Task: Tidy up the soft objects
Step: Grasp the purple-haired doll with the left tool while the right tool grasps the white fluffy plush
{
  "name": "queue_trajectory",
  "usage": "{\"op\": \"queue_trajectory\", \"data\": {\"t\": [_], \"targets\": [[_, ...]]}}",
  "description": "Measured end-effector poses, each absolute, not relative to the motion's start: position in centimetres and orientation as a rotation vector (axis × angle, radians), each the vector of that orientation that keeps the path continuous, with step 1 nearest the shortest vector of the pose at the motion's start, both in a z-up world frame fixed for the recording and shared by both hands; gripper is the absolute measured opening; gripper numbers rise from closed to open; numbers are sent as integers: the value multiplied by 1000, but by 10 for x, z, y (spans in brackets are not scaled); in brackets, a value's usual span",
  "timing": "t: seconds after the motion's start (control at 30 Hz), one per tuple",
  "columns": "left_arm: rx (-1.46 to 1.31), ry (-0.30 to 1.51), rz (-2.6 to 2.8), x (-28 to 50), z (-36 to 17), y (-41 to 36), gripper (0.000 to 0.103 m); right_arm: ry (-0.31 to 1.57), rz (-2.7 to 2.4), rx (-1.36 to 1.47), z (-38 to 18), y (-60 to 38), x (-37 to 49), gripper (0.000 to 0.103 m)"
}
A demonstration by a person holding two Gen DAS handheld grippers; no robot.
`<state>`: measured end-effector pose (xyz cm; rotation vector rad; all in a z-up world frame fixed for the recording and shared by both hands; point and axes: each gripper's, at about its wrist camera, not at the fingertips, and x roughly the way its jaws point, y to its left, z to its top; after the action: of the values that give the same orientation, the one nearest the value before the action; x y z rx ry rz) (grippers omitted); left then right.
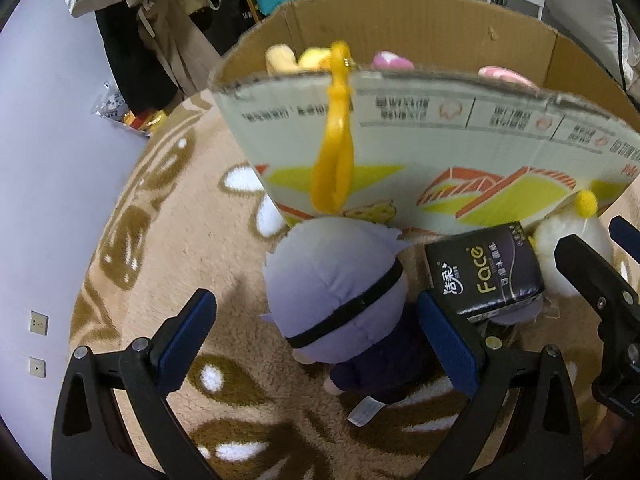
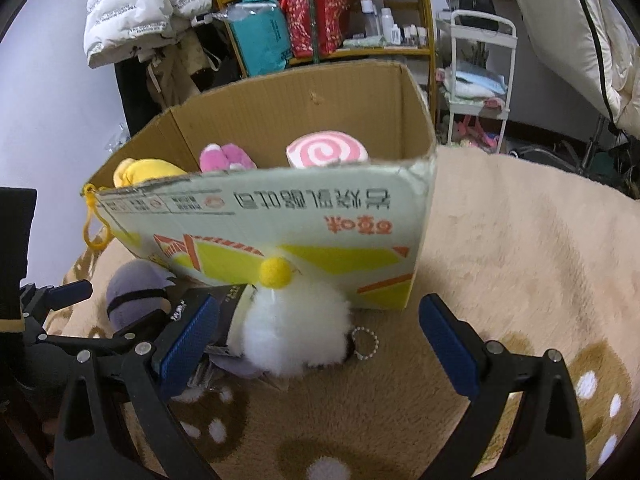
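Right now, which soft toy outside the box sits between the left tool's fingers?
The lavender-headed plush doll, lying on the rug between the open left tool. The white fluffy pompom toy lies further right, in front of the right tool.

On the black glossy tissue pack (image 1: 484, 276) lying on my rug I read "Face" in gold letters, with white Chinese characters beside it that look like "洁柔". The pale green printed cardboard box (image 2: 280, 224) carries upside-down Chinese print, large dark characters and smaller red ones, which I cannot make out. Its smaller panels are too blurred to read.
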<state>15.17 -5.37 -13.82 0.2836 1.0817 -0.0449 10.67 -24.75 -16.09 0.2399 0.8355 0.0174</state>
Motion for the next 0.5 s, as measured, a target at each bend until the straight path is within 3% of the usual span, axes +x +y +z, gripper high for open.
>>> {"op": "queue_trajectory", "data": {"t": [0.4,0.47,0.5], "targets": [[176,1124,-66,160,-151,-37,99,908,37,276,-179,-249,115,83],[151,1134,-79,160,-152,-33,95,912,41,276,-180,-249,115,80],[135,1144,-100,161,-153,-30,87,914,46,276,-180,-248,115,77]]}}
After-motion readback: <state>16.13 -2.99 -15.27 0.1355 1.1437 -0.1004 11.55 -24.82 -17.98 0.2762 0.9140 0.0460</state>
